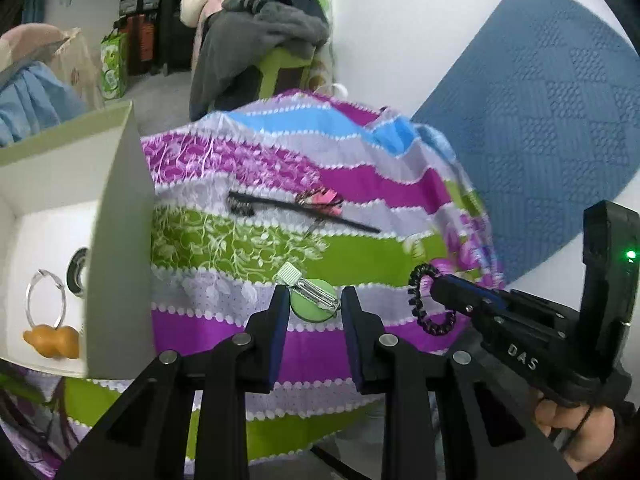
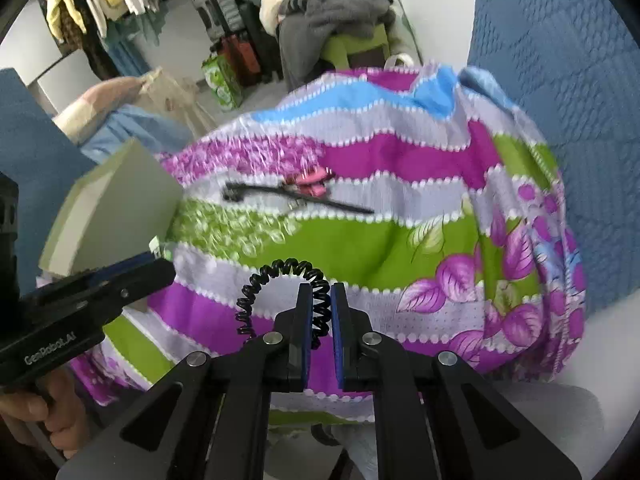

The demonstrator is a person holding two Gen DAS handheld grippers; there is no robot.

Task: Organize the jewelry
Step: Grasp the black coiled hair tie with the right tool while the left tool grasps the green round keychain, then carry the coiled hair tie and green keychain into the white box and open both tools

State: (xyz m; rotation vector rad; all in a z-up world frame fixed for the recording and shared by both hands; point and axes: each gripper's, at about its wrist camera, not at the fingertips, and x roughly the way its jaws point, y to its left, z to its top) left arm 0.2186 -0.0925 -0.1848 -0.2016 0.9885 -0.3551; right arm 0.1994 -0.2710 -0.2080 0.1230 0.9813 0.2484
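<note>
My left gripper (image 1: 314,298) is shut on a round green hair clip (image 1: 310,308) with a silver clasp, held a little above the striped floral cloth (image 1: 240,248). To its right, my right gripper (image 1: 434,282) is shut on a black spiral hair tie (image 1: 434,326). In the right wrist view the black spiral hair tie (image 2: 280,270) arches up out of the right gripper (image 2: 321,300), whose jaws pinch its coil. The left gripper (image 2: 160,268) shows at that view's left edge. Farther back on the cloth lie a long black hair stick (image 1: 300,210) and a pink clip (image 1: 322,198).
A white open box (image 1: 116,216) stands at the left of the cloth, holding a clear ring with an orange pendant (image 1: 50,336) and a dark round piece (image 1: 78,270). A blue textured mat (image 1: 540,120) lies to the right. Clothes and luggage fill the background.
</note>
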